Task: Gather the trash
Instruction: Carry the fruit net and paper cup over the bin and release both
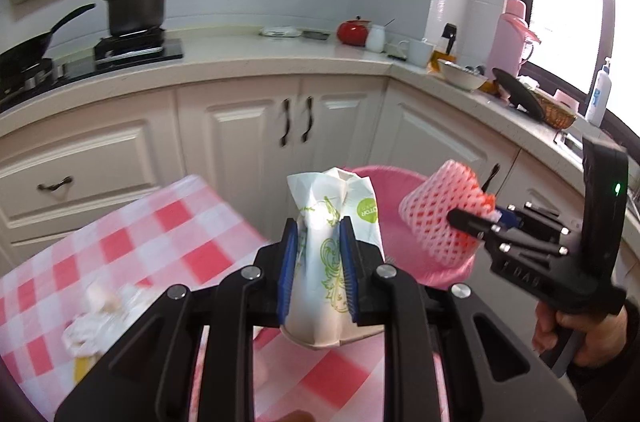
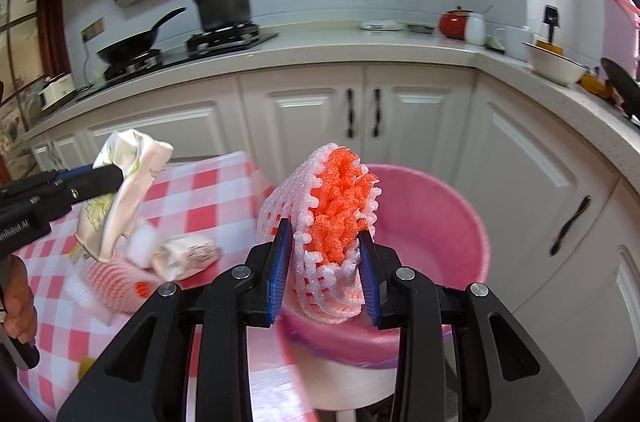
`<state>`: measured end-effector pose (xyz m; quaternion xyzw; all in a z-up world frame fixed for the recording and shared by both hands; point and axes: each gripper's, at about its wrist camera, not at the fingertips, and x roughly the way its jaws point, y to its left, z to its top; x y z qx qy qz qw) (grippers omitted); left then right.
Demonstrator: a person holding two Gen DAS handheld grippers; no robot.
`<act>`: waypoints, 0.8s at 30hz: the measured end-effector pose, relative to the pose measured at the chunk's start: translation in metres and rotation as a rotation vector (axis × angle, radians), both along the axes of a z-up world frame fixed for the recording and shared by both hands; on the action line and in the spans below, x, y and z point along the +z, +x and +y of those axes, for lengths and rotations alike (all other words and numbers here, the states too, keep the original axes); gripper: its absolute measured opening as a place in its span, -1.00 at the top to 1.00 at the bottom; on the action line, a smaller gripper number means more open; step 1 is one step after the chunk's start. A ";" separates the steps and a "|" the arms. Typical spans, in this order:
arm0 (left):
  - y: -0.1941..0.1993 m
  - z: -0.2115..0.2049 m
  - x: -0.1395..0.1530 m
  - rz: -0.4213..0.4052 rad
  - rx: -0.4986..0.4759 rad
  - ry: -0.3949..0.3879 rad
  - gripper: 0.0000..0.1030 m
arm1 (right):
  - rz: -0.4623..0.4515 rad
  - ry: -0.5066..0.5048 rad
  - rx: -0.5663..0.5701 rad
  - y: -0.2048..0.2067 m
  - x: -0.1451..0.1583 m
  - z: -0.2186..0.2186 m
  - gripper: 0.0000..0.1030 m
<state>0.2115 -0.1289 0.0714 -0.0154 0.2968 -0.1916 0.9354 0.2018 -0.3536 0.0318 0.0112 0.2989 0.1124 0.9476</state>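
My left gripper (image 1: 319, 250) is shut on a crumpled white packet with green print (image 1: 332, 222) and holds it above the far edge of the red-checked table (image 1: 160, 222). The right wrist view shows that packet (image 2: 120, 198) at the left, above the table. My right gripper (image 2: 324, 262) is shut on a pink foam fruit net with orange foam inside (image 2: 332, 218), over the near rim of the pink bin (image 2: 432, 222). In the left wrist view the foam net (image 1: 436, 218) hangs at the bin (image 1: 380, 178). Crumpled wrappers (image 2: 188, 254) and another foam net (image 2: 112, 286) lie on the table.
White cabinets (image 2: 304, 118) and an L-shaped counter (image 2: 400, 50) stand behind the bin. A pot (image 1: 136, 6) and a pan (image 1: 28, 46) sit on the stove. A bowl (image 2: 556, 64), a red pot (image 2: 454, 20) and a pink flask (image 1: 512, 34) stand on the counter at the right.
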 end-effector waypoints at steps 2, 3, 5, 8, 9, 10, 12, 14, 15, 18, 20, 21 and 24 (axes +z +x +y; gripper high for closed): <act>0.012 -0.011 0.000 0.004 -0.011 -0.011 0.60 | 0.000 0.003 -0.016 0.006 -0.002 -0.008 0.38; 0.018 -0.016 0.000 0.009 -0.015 -0.017 0.60 | 0.002 0.007 -0.022 0.010 -0.002 -0.012 0.38; 0.030 -0.026 -0.002 0.021 -0.022 -0.030 0.59 | 0.007 0.016 -0.033 0.016 -0.004 -0.019 0.38; 0.045 -0.039 -0.006 0.032 -0.031 -0.041 0.59 | 0.013 0.028 -0.052 0.025 -0.007 -0.029 0.38; 0.050 -0.044 -0.008 0.039 -0.037 -0.045 0.59 | 0.013 0.031 -0.057 0.026 -0.008 -0.032 0.38; 0.055 -0.049 -0.010 0.045 -0.041 -0.047 0.59 | 0.016 0.034 -0.062 0.029 -0.009 -0.035 0.38; 0.061 -0.055 -0.014 0.057 -0.047 -0.053 0.59 | 0.022 0.042 -0.069 0.033 -0.011 -0.040 0.37; 0.069 -0.062 -0.018 0.072 -0.051 -0.063 0.59 | 0.028 0.051 -0.080 0.036 -0.013 -0.045 0.36; 0.072 -0.064 -0.021 0.078 -0.053 -0.068 0.58 | 0.029 0.053 -0.088 0.038 -0.014 -0.047 0.34; 0.080 -0.073 -0.026 0.097 -0.065 -0.074 0.56 | 0.030 0.060 -0.101 0.040 -0.016 -0.053 0.29; 0.084 -0.076 -0.028 0.116 -0.066 -0.082 -0.05 | 0.035 0.063 -0.109 0.041 -0.018 -0.055 0.21; 0.086 -0.077 -0.029 0.118 -0.065 -0.083 -0.11 | 0.038 0.067 -0.111 0.041 -0.018 -0.057 0.11; 0.085 -0.076 -0.031 0.120 -0.060 -0.084 -0.08 | 0.039 0.066 -0.118 0.041 -0.020 -0.060 0.02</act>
